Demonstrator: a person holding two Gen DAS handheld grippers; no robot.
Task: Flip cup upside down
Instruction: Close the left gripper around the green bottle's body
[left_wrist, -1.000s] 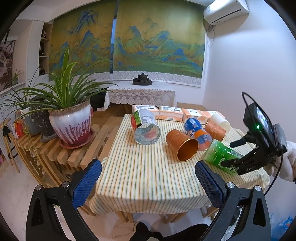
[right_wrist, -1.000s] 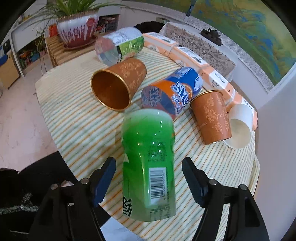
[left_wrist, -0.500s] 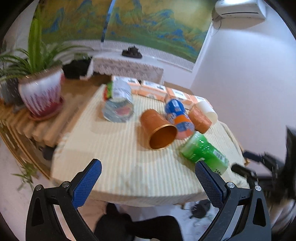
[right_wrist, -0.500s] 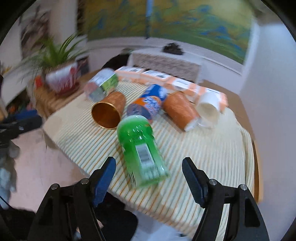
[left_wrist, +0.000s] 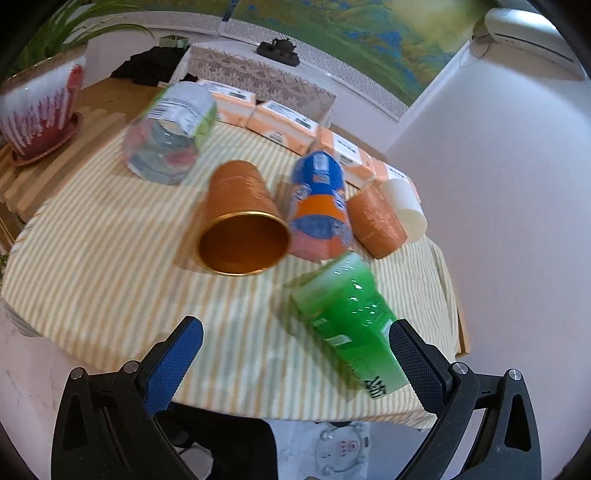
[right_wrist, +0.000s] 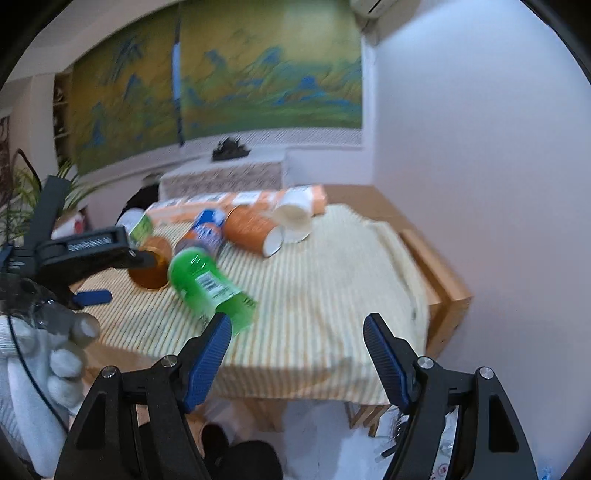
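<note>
An orange cup (left_wrist: 242, 225) with a gold inside lies on its side mid-table, its mouth facing my left gripper (left_wrist: 293, 332), which hovers open and empty over the near table edge. A second orange cup (left_wrist: 373, 221) and a white cup (left_wrist: 404, 205) lie on their sides at the far right. From the right wrist view the same orange cup (right_wrist: 153, 264) sits left of centre, with the second orange cup (right_wrist: 251, 232) and the white cup (right_wrist: 293, 218) behind. My right gripper (right_wrist: 297, 325) is open, empty, short of the table's near edge.
A green bottle (left_wrist: 347, 317) lies close to my left gripper's right finger. A blue-orange bottle (left_wrist: 319, 206) and a clear bottle (left_wrist: 171, 133) lie behind the cup, orange boxes (left_wrist: 280, 125) line the far edge. A plant pot (left_wrist: 37, 110) stands left. A gloved hand (right_wrist: 55, 362) holds the left tool.
My left gripper has moved in over the table and tilted down toward the cup. My right gripper has pulled back from the green bottle and swung right. Nothing was taken hold of.
</note>
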